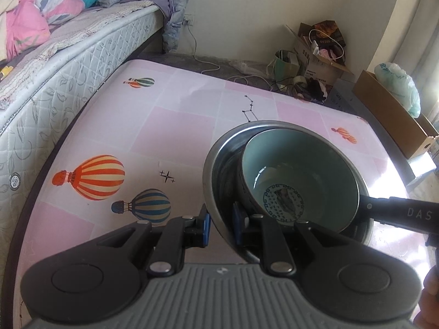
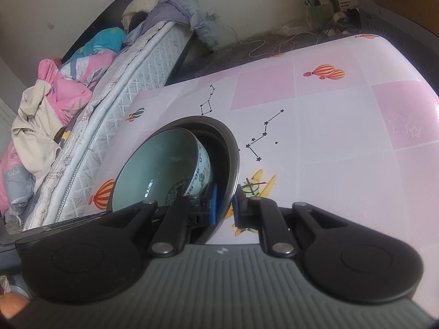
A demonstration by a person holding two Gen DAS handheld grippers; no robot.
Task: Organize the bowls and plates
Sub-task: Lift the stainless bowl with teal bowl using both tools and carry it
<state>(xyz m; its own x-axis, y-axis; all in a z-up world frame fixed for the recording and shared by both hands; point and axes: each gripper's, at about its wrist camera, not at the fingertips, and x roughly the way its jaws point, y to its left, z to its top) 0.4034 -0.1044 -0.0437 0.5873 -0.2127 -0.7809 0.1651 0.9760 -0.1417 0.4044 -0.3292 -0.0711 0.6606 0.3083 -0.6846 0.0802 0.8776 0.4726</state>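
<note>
Where lettering shows, right tool (image 1: 365, 208) reads perhaps "DAS".

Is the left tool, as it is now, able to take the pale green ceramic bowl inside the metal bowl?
Probably not: the left tool is shut on the metal bowl's rim. The green bowl lies uncovered beside it.

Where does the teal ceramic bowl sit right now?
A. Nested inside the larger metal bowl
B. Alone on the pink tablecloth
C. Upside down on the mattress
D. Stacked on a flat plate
A: the teal ceramic bowl lies tilted inside the metal bowl, whose rim the left gripper and right gripper each clamp.
</note>
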